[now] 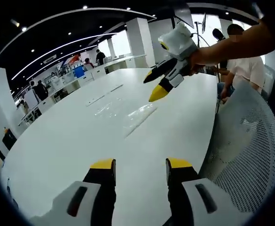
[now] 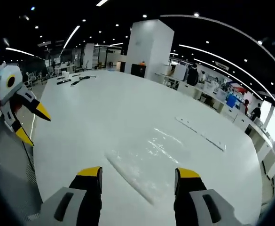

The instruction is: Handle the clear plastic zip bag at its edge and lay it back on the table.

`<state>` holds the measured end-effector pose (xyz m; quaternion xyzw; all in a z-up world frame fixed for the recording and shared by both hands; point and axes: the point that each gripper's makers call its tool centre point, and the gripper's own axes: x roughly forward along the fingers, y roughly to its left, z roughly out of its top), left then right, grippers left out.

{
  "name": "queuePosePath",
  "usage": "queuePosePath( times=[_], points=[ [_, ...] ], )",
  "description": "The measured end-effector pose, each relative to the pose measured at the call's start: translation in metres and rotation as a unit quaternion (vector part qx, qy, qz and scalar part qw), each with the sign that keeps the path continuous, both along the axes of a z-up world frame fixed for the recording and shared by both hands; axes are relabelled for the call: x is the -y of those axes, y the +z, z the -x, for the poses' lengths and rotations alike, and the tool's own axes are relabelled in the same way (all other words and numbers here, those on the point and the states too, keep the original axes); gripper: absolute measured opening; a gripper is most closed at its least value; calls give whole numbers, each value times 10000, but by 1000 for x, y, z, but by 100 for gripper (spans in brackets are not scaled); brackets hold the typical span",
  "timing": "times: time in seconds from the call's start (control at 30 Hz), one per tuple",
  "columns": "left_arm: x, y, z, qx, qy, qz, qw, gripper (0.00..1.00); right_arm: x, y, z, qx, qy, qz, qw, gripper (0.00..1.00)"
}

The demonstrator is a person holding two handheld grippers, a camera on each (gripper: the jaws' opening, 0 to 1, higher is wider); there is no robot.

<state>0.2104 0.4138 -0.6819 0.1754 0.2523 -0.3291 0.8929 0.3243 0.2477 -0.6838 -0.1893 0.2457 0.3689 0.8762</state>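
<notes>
The clear plastic zip bag (image 1: 128,113) lies flat on the white table (image 1: 71,146), hard to make out but for its glints. In the right gripper view the bag (image 2: 146,153) lies just ahead of my right gripper (image 2: 139,173), its long edge running between the open jaws. My left gripper (image 1: 141,165) is open over bare table, short of the bag. A hand holds the right gripper (image 1: 152,87) above the bag's far side, jaws apart. The left gripper (image 2: 34,124) hangs at the left, also open. Neither gripper holds anything.
Thin flat strips (image 1: 104,94) lie beyond the bag, also as strips (image 2: 200,134). A grey mesh chair (image 1: 250,150) stands at the table's edge, and a person (image 1: 245,66) sits behind it. A white pillar (image 2: 149,47) and desks stand further off. Dark small items (image 2: 74,80) lie on the table's far end.
</notes>
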Motion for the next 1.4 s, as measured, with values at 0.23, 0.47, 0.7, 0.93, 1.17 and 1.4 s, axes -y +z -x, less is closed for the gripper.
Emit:
queuePosePath(
  times=[0.23,0.47,0.7,0.93,1.17,1.4],
  points=[
    [-7,1,-2,-56,244,138,9996,53,12,9,15,100,-238,-304,9992,70],
    [-12,-3,-3,-126,390,213,9989,61,25,17,27,195,-507,-548,9970,73],
    [-14,-4,-7,-187,533,328,9979,69,34,18,39,140,-653,-609,9959,75],
    [-15,-3,-9,-208,632,420,9969,73,38,22,50,144,-729,-716,9947,78],
    [-19,-5,-5,-238,690,445,9963,73,43,19,65,135,-709,-773,9944,81],
    [-23,-8,1,-237,701,394,9965,74,48,19,76,134,-853,-929,9919,83]
  ],
)
